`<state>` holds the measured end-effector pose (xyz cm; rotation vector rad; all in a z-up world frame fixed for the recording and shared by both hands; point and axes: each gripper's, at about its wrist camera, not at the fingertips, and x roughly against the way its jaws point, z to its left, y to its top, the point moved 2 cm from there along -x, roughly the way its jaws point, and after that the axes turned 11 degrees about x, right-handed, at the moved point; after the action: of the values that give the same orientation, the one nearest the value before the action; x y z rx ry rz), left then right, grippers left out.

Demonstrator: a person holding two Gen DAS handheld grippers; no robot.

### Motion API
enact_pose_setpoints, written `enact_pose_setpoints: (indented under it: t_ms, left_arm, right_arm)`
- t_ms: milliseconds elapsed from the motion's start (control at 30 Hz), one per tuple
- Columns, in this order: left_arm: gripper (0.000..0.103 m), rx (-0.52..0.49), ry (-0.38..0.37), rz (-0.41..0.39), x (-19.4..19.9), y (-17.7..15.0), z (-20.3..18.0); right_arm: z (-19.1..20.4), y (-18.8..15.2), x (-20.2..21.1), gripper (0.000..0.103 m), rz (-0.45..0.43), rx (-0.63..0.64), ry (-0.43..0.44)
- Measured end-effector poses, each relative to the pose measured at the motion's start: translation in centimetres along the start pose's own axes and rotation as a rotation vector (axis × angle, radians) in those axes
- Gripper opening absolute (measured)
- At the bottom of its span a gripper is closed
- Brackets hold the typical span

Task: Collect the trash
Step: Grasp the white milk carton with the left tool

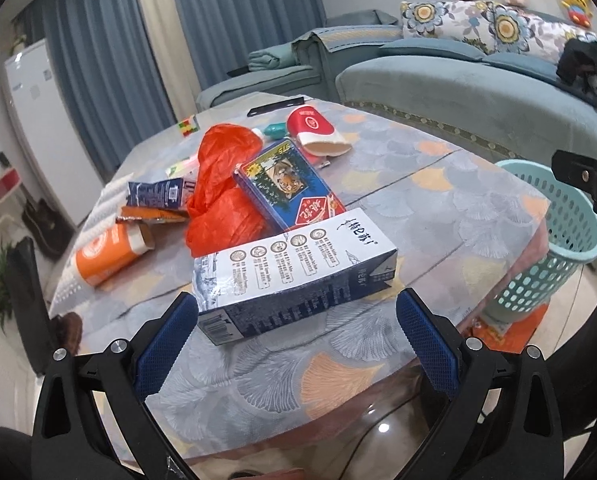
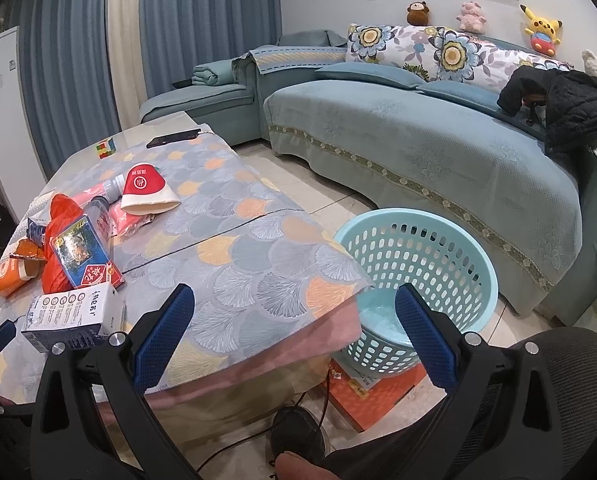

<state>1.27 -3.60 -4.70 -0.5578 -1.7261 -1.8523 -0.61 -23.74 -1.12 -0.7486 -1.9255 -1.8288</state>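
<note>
A white and blue milk carton (image 1: 294, 276) lies on its side on the table, just beyond my open left gripper (image 1: 298, 320); it also shows in the right wrist view (image 2: 70, 314). Behind it lie a blue box with a tiger picture (image 1: 288, 184), an orange plastic bag (image 1: 222, 184), an orange cup (image 1: 106, 254), a red and white cup (image 1: 314, 128) and a blue wrapper (image 1: 158, 194). A light blue basket (image 2: 418, 264) stands on the floor by the table's corner. My right gripper (image 2: 294, 320) is open and empty over the table's edge beside the basket.
A patterned cloth covers the table (image 2: 238, 240). A phone (image 2: 174, 138) and a colour cube (image 2: 105, 149) lie at its far end. A teal sofa (image 2: 418, 136) with a black jacket (image 2: 562, 108) runs along the right. An orange box (image 2: 374, 396) lies under the basket.
</note>
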Motion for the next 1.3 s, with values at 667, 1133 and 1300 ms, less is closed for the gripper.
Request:
enact_pose_setpoints:
  t_ms: [667,1133,1300]
  left_arm:
    - [0.096,-0.458,-0.079,0.086,-2.1,0.6,1.0]
    - [0.096,-0.899,-0.41,0.351,-6.2,3.0,4.1]
    - [0.096,-0.837,-0.469,0.441,-7.7,4.2,2.3]
  right_arm:
    - [-1.1,0.1,0.0,0.095,0.004,-0.041,0.003]
    - [-1.1,0.2,-0.2,0.095,0.005,-0.045,0.02]
    - [-1.1,0.1,-0.5,0.095,0.011,-0.052,0.044]
